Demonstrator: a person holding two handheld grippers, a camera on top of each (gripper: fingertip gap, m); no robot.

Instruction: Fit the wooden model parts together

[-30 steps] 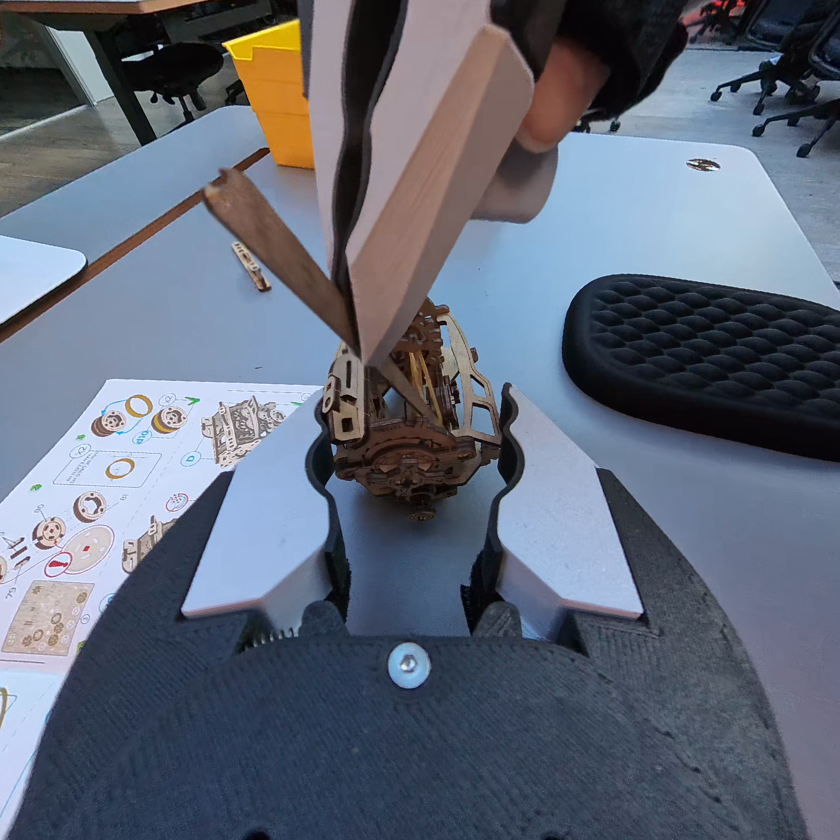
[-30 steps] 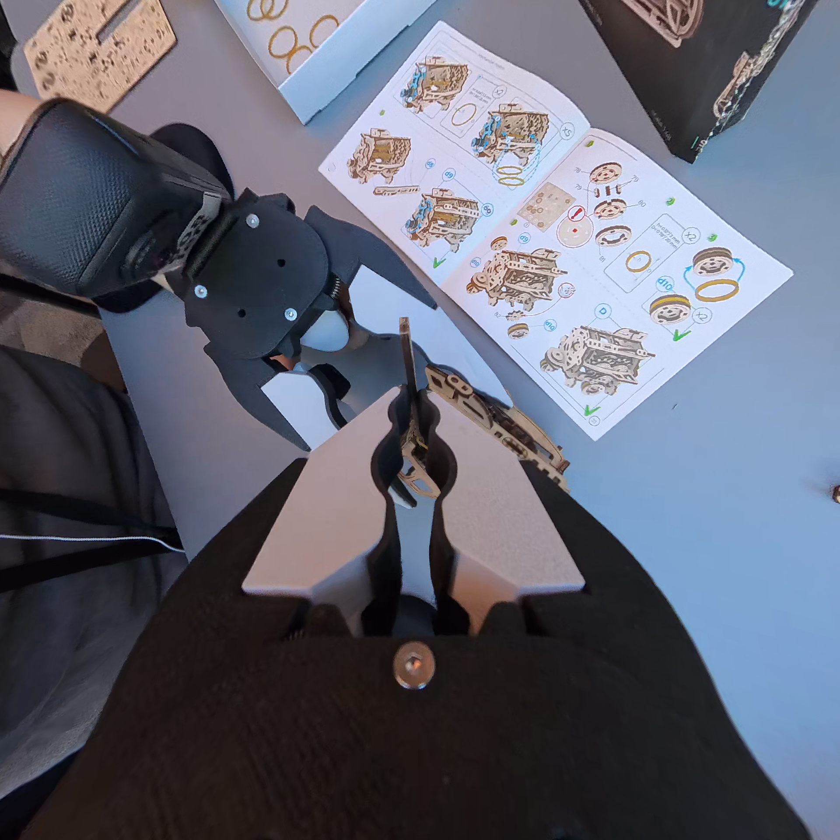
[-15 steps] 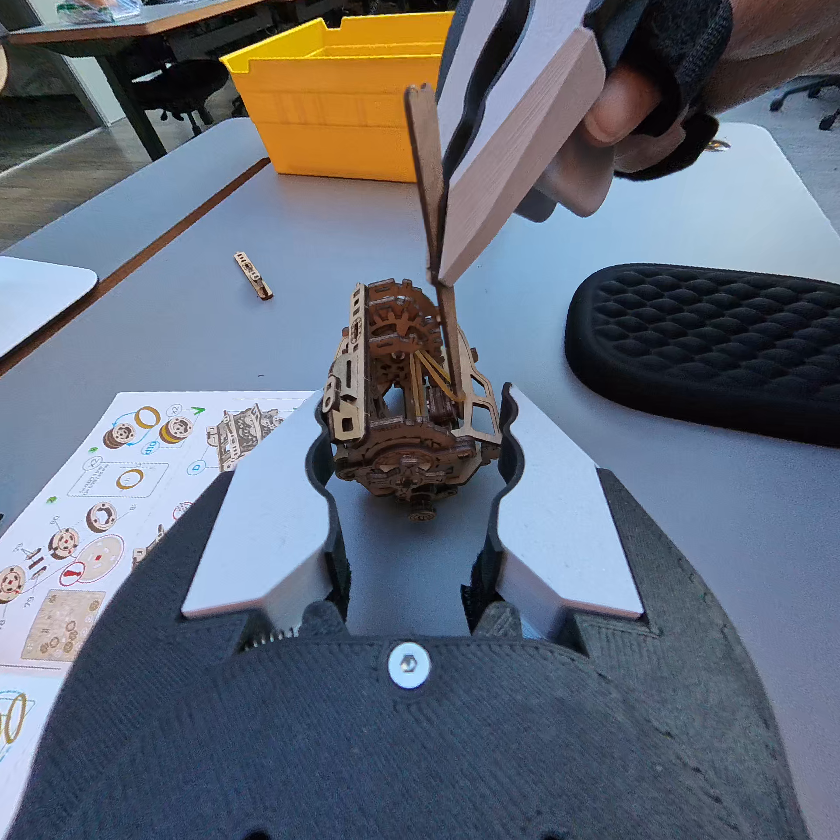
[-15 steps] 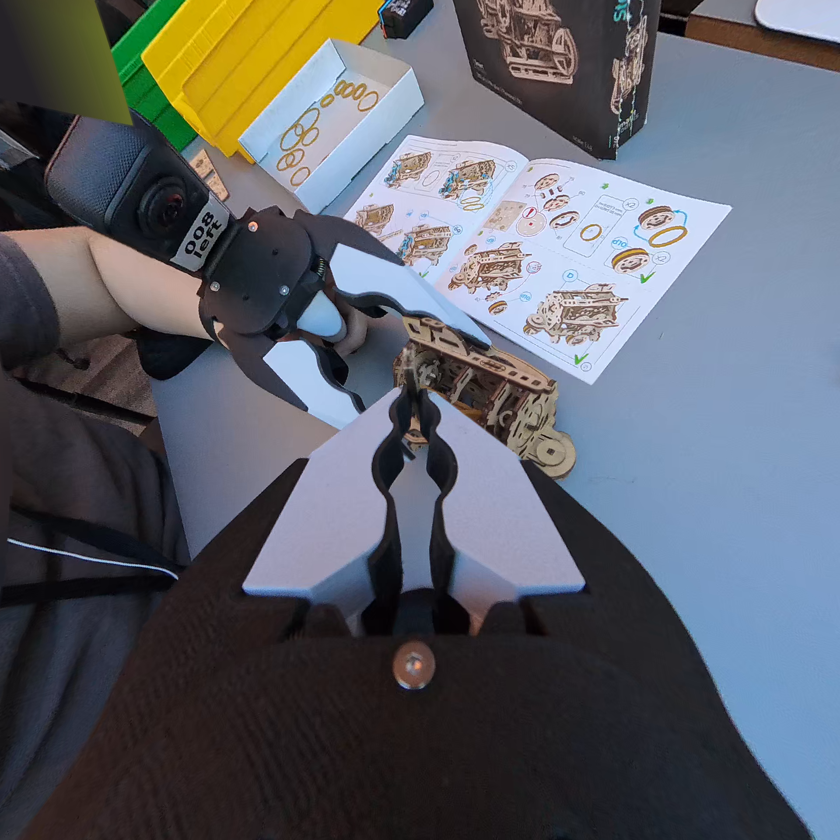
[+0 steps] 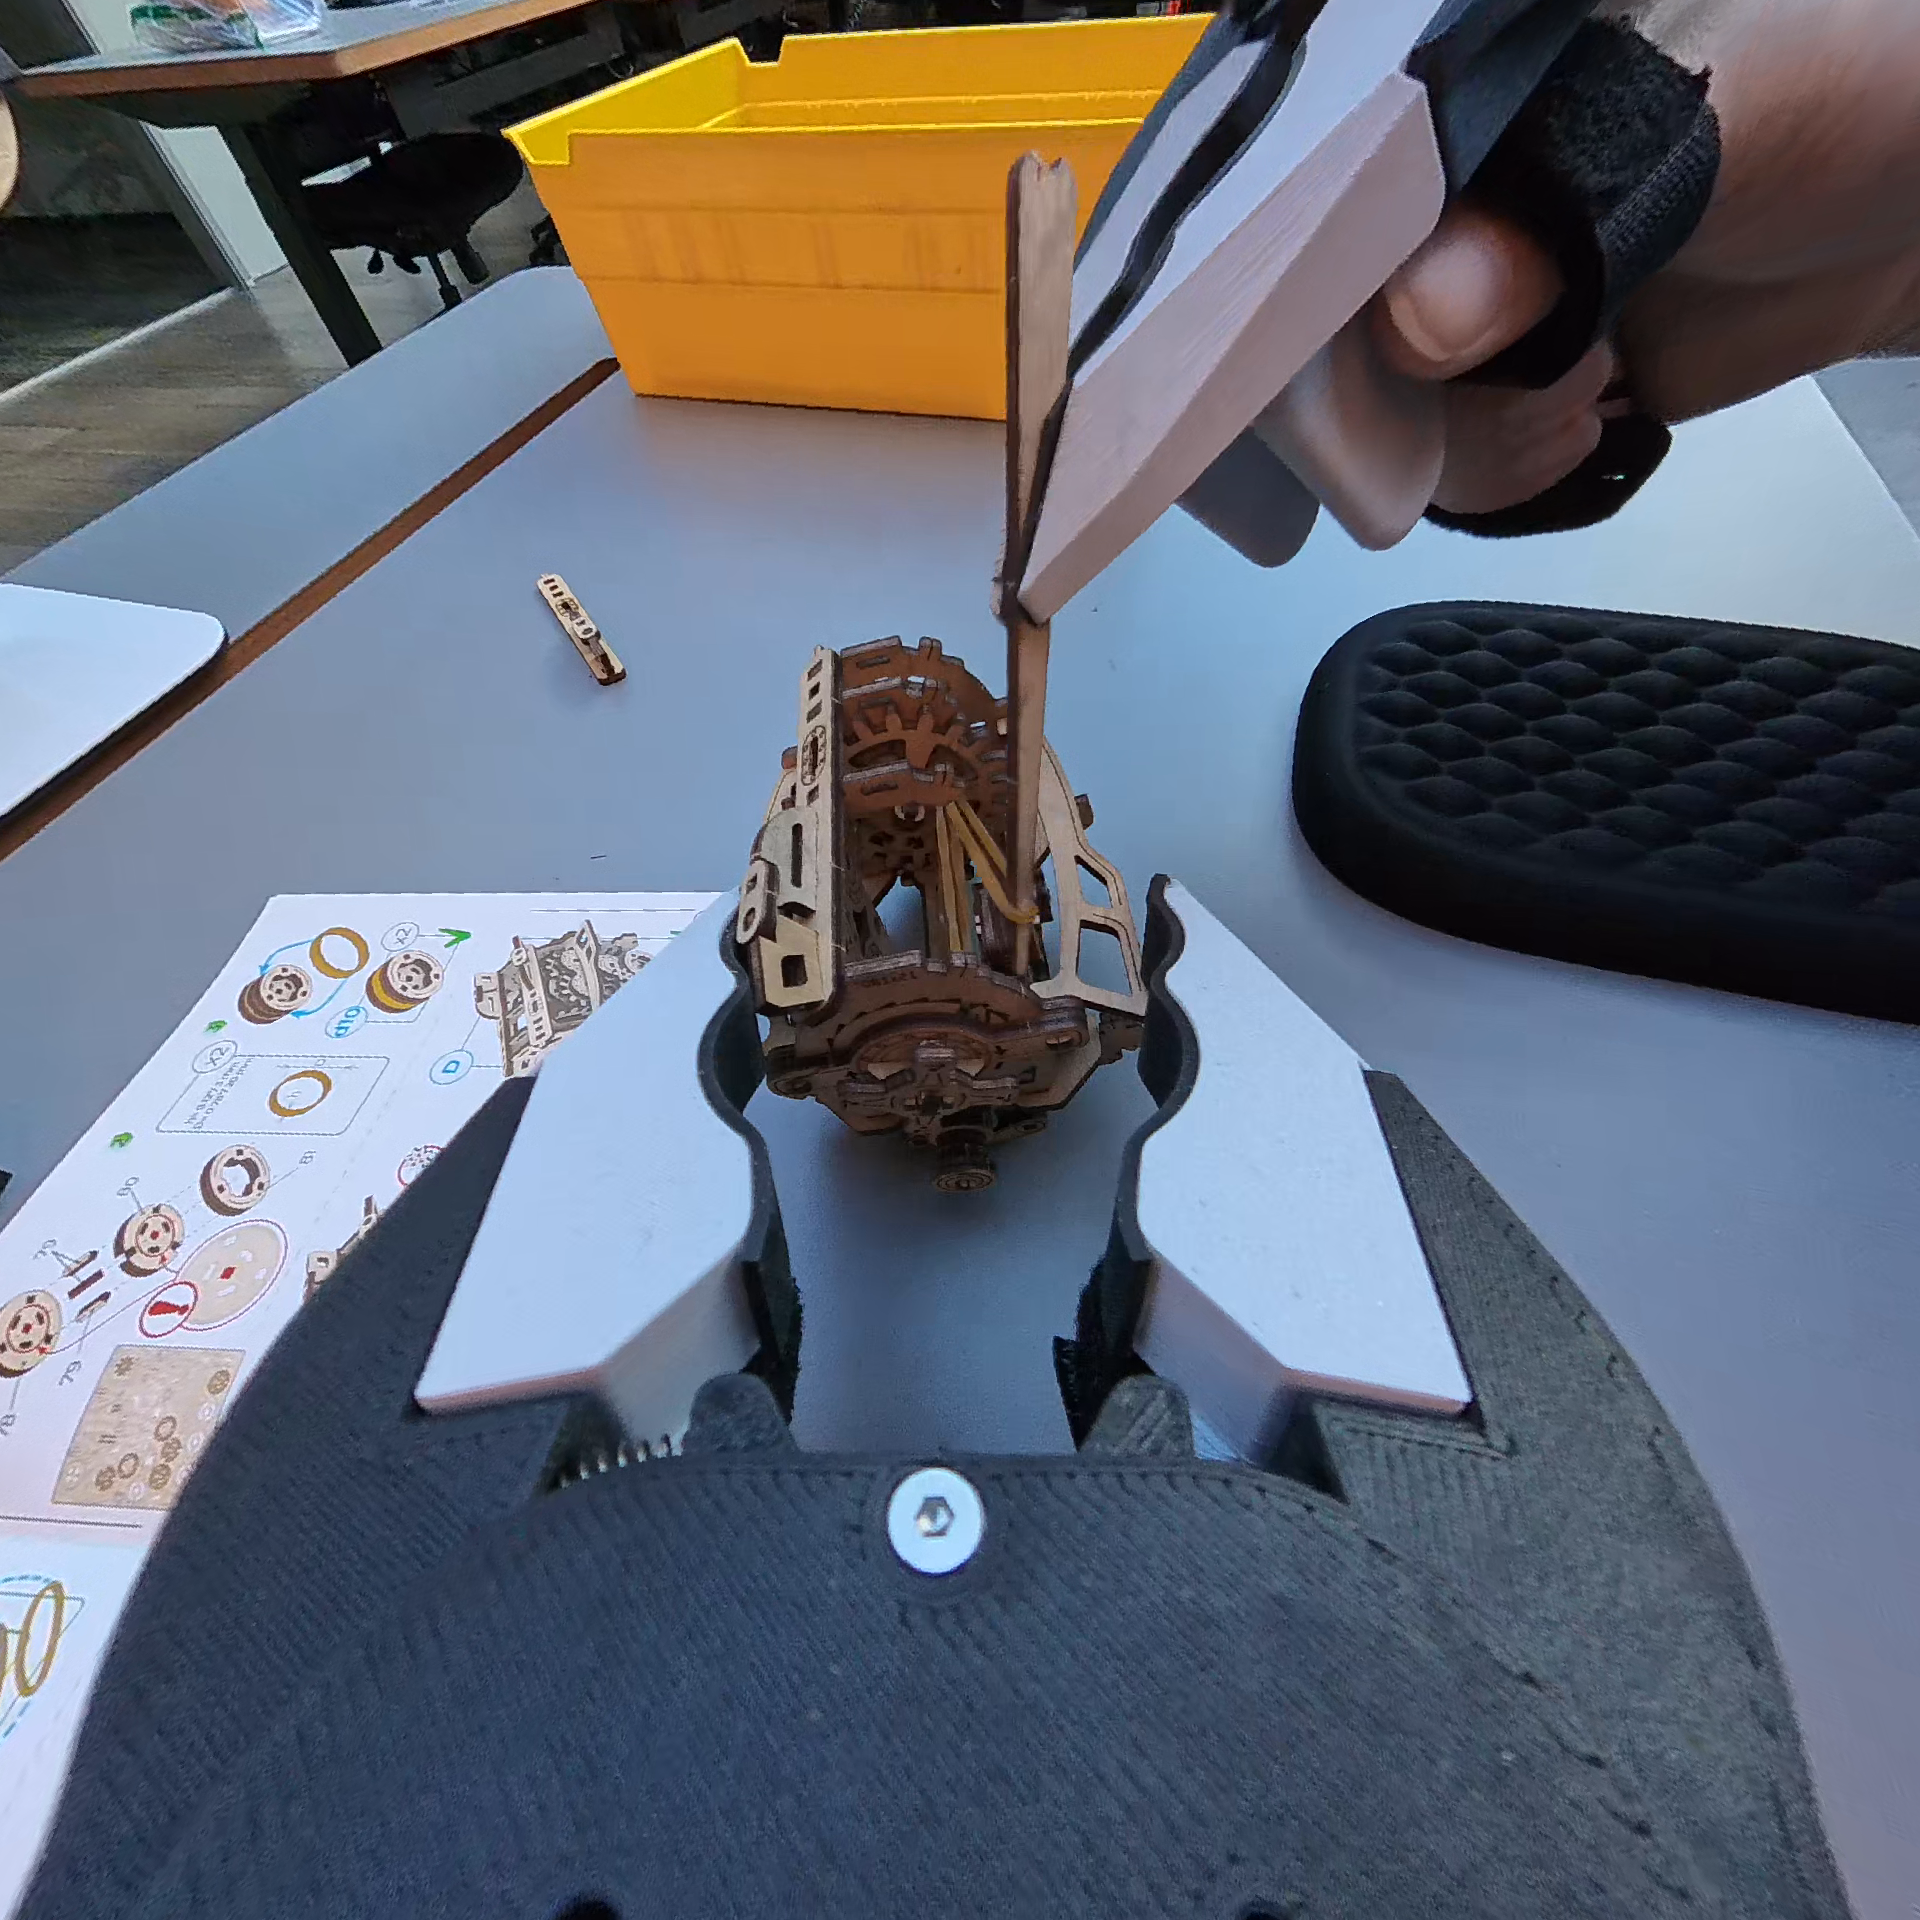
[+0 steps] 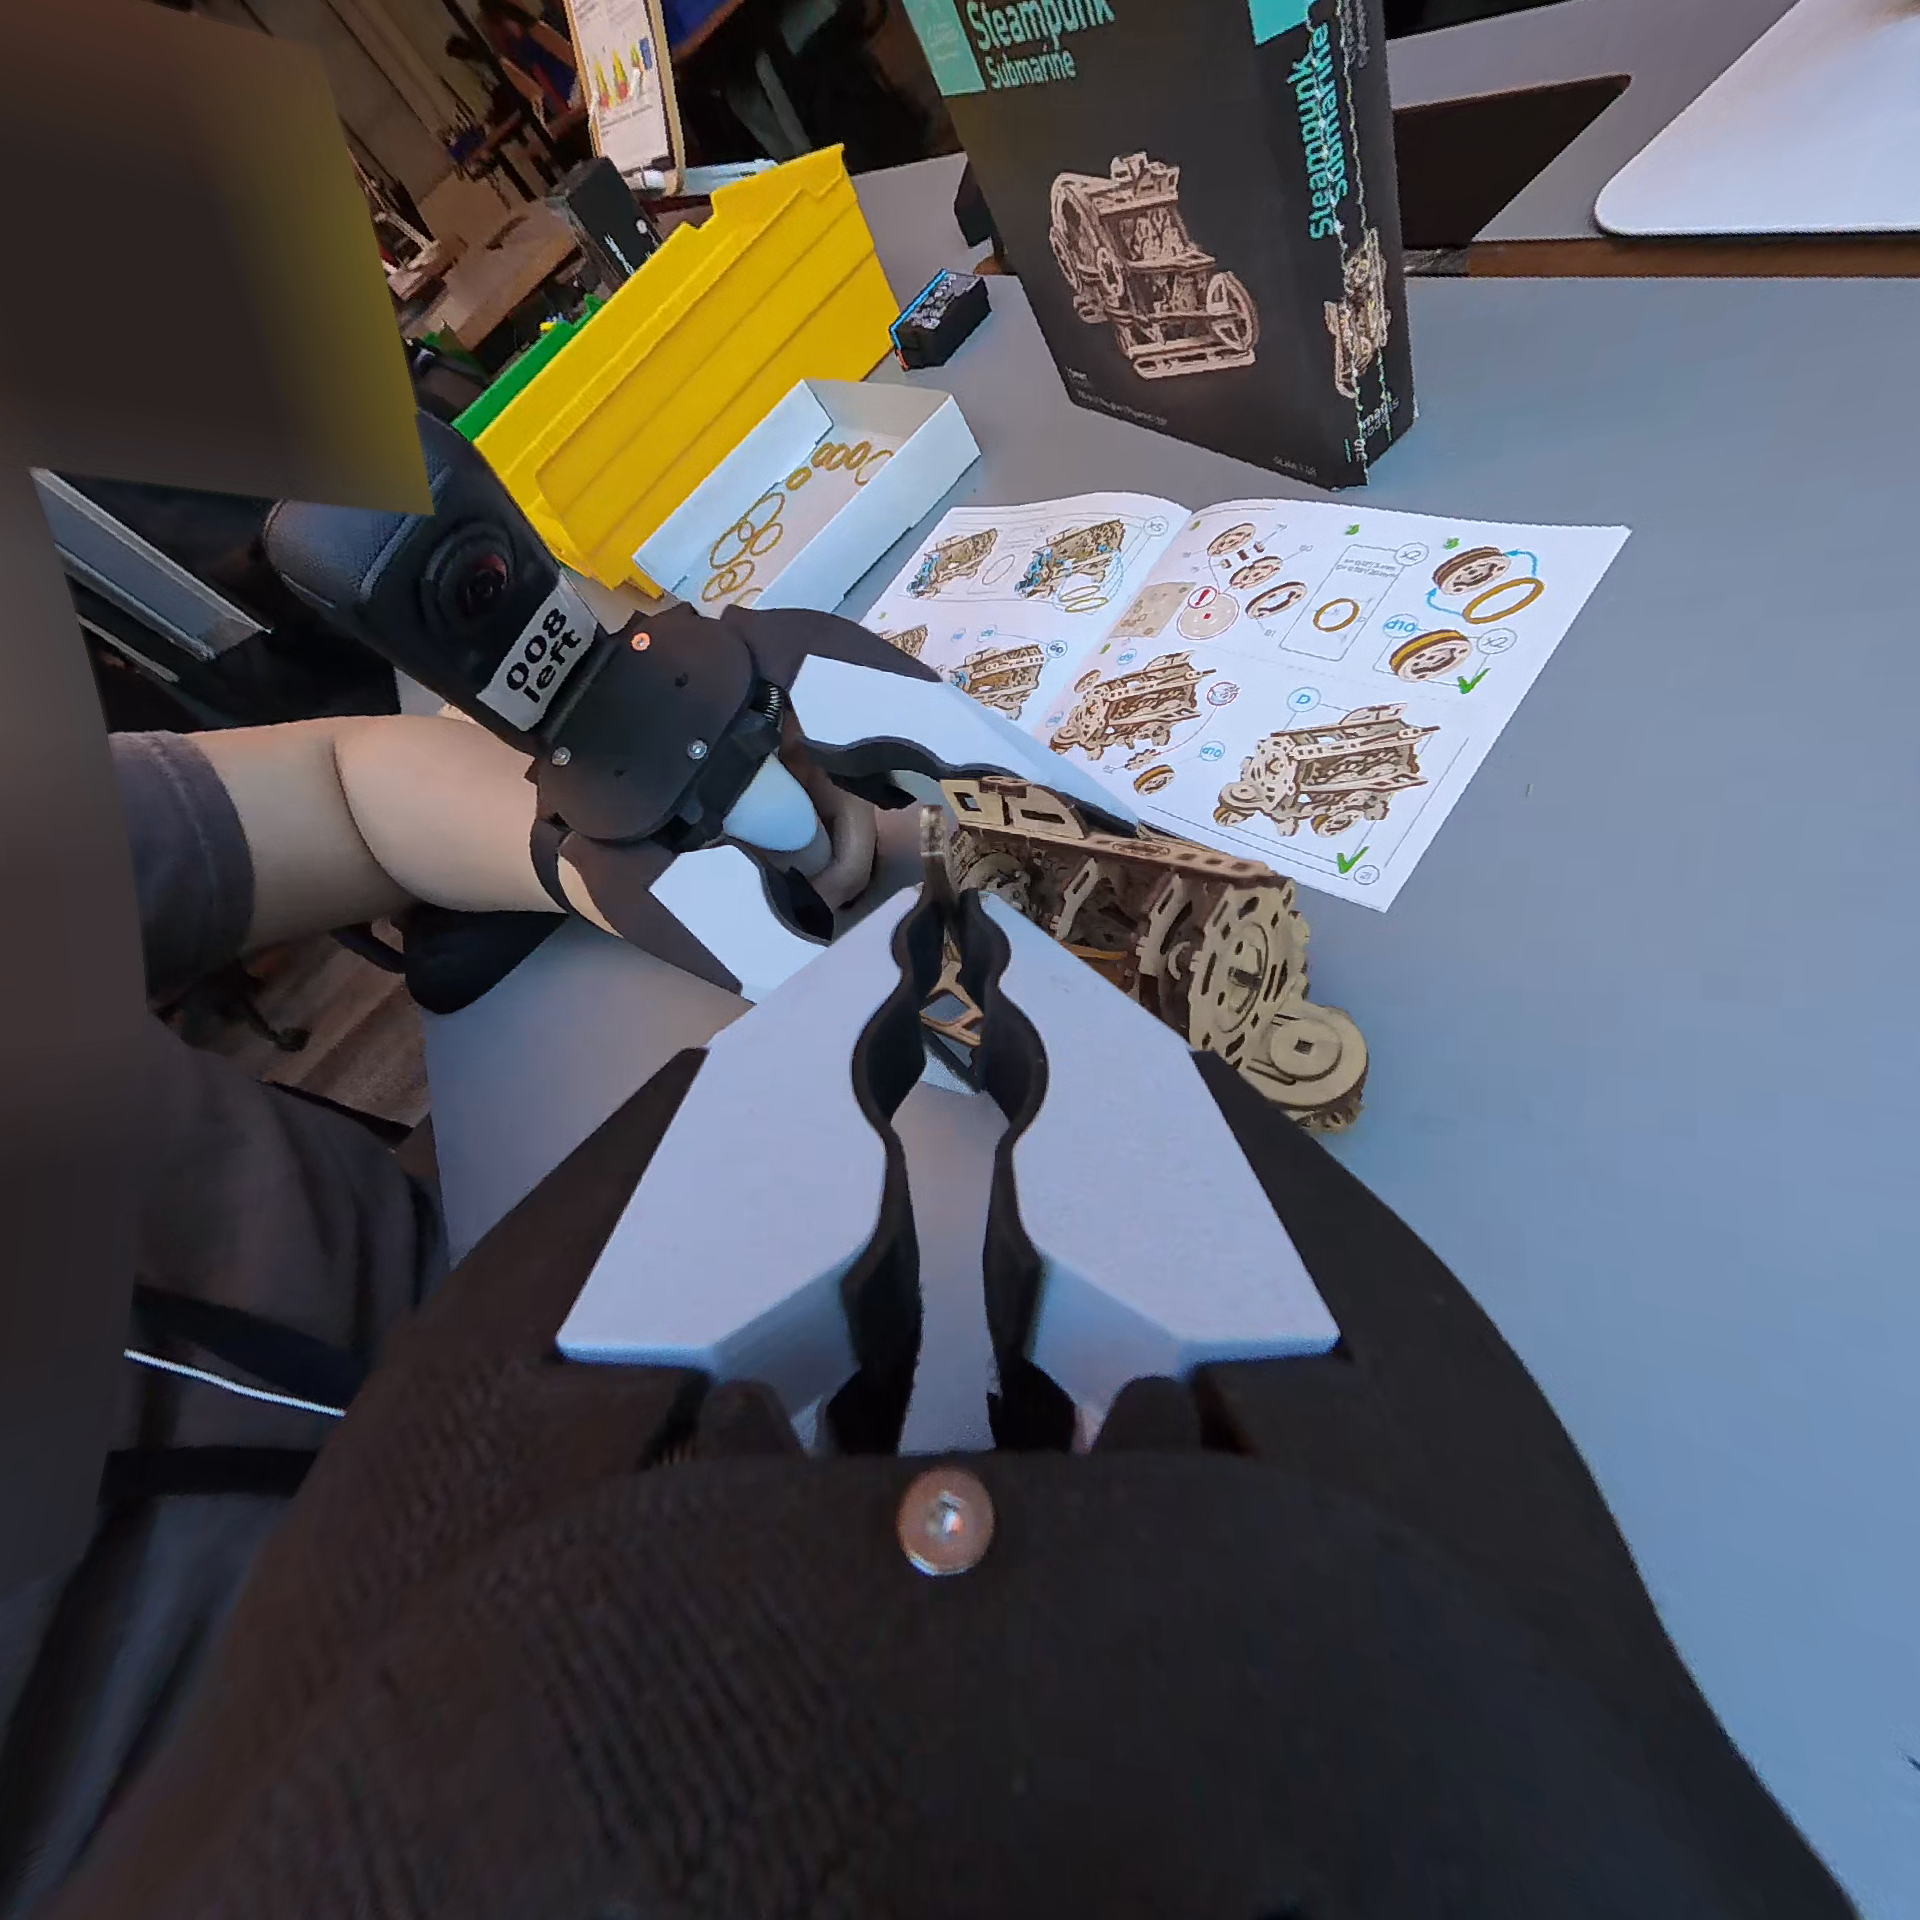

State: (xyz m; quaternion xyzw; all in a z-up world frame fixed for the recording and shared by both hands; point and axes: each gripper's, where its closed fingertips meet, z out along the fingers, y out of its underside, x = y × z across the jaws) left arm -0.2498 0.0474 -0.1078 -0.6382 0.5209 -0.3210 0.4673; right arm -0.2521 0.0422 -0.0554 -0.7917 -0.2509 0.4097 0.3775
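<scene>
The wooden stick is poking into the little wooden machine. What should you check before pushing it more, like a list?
1. Right tongs clamped on the wooden stick: ok, both pads press it.
2. Stick upright: ok, nearly vertical in the left wrist view.
3. Stick tip inside the wooden model: ok, it sits beside the yellow rubber band.
4. Band hooked on the tip: cannot tell.
5. Left tongs steadying the model: not ok, a gap shows at the right pad; the left side is unclear.
6. Model resting on the table: ok.
</scene>
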